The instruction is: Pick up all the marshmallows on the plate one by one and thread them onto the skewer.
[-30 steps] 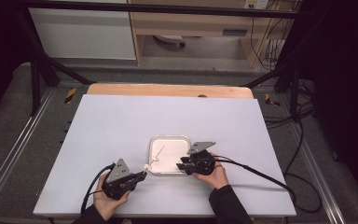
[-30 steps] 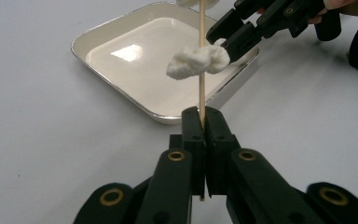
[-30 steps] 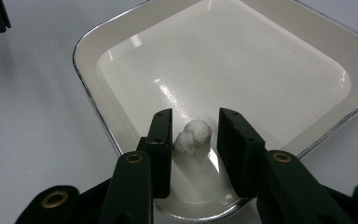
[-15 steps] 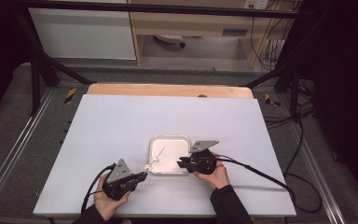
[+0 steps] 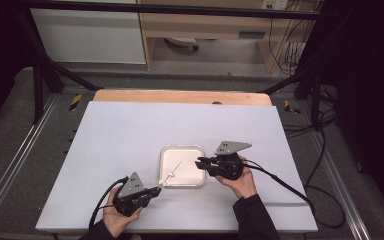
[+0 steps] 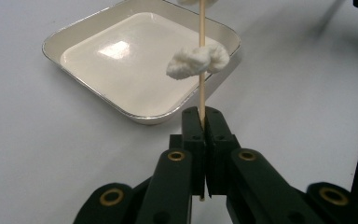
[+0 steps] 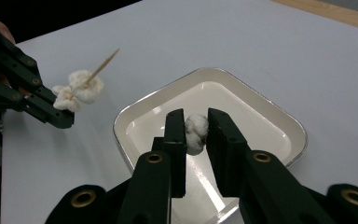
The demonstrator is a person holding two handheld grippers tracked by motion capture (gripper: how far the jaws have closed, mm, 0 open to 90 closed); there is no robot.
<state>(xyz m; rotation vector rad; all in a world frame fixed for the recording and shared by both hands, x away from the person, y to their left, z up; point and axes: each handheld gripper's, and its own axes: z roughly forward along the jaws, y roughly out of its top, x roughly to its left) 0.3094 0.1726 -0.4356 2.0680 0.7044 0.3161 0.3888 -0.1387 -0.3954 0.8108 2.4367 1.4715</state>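
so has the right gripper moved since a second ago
Yes. In the high view the right gripper, shut on a white ball, has shifted toward the tray's right rim, and its jaws have just been closing.

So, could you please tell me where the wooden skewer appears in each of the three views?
High view: the skewer slants over the tray's lower left part, left of centre.
Left gripper view: upright at centre, clamped in the left tongs, white lumps threaded on it.
Right gripper view: upper left, tip pointing up and right.
Shared landmark: the white square tray.
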